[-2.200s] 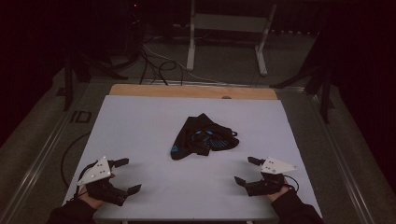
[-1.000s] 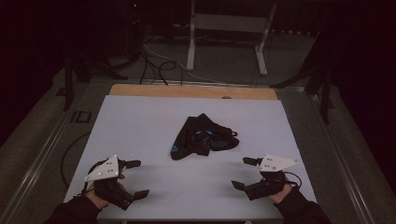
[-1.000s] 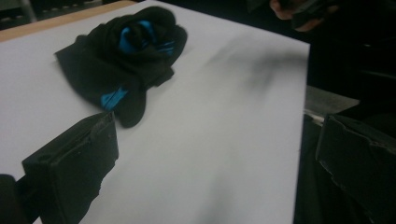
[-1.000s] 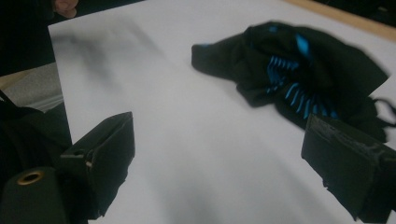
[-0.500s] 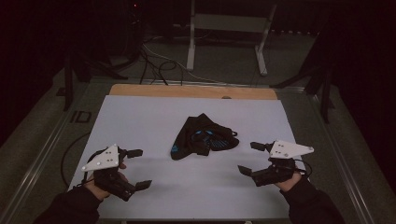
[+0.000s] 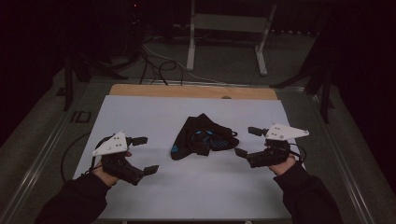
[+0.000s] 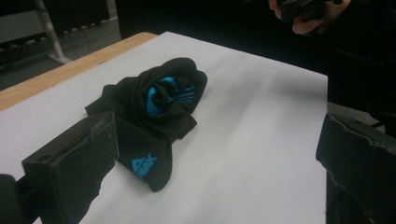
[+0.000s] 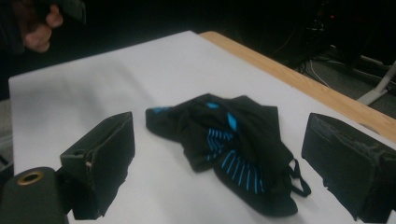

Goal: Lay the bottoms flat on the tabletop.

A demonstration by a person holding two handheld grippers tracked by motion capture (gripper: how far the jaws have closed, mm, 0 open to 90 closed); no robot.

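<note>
A crumpled pair of black socks with blue markings (image 6: 201, 138) lies in a heap near the middle of the white table sheet (image 6: 154, 112). My left gripper (image 6: 145, 155) hovers open to the left of the heap, jaws pointed toward it, nothing between them. My right gripper (image 6: 247, 141) is open just right of the heap, close to its edge, also empty. In the left gripper view the socks (image 7: 154, 112) lie ahead between the jaws. In the right gripper view the socks (image 8: 231, 140) sit close between the spread jaws.
The white sheet covers a wooden table whose far edge (image 6: 191, 91) shows as a tan strip. Beyond it stand a metal frame (image 6: 224, 32) and cables (image 6: 154, 60) on the floor. A metal rail (image 6: 42, 154) runs along the left side.
Both grippers have lifted off the near table edge and moved forward and inward toward the socks. The right one has come closest. The socks have not moved.
</note>
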